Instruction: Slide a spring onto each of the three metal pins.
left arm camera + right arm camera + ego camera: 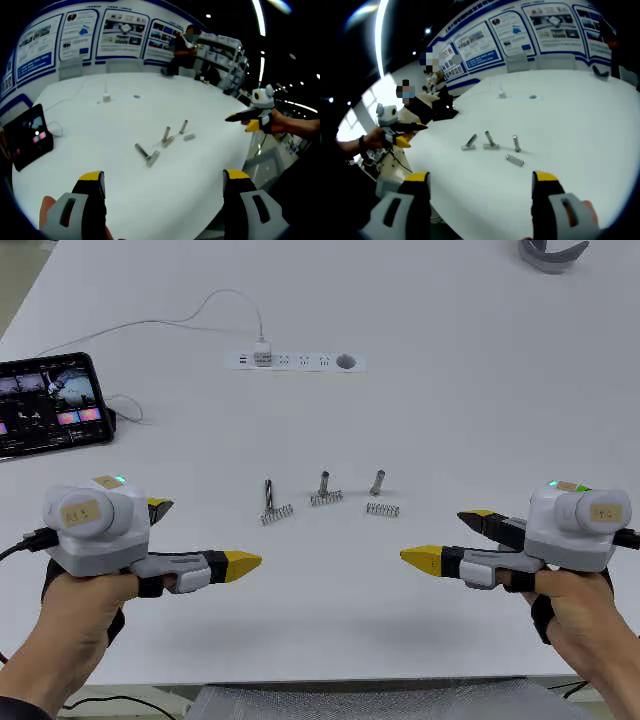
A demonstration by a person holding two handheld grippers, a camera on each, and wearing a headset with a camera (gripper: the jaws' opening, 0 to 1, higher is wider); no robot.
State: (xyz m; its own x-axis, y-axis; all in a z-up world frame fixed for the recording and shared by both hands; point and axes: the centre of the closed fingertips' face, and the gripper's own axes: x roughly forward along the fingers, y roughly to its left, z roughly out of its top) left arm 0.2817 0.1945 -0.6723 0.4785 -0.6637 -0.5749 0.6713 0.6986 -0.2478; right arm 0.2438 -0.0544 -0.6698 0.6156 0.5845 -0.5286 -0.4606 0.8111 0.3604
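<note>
Three short metal pins stand in a row mid-table: left pin point(269, 491), middle pin point(323, 482), right pin point(377, 481). A small spring lies at each foot: left spring point(277, 514), middle spring point(327, 498), right spring point(382, 509). None of the springs is on a pin. My left gripper point(210, 533) hovers open, low at the left and well short of the pins. Opposite it, my right gripper point(440, 535) is open too. The left gripper view has the pins point(165, 134) and springs point(153, 158) ahead of its wide jaws. The right gripper view has the pins point(488, 136) and a spring point(514, 160).
A tablet point(50, 405) lies at the left edge of the white table point(450, 420). A white power strip point(295, 361) with a plug and cable sits behind the pins. A grey curved object point(553, 252) is at the far right. People stand beyond the table point(182, 47).
</note>
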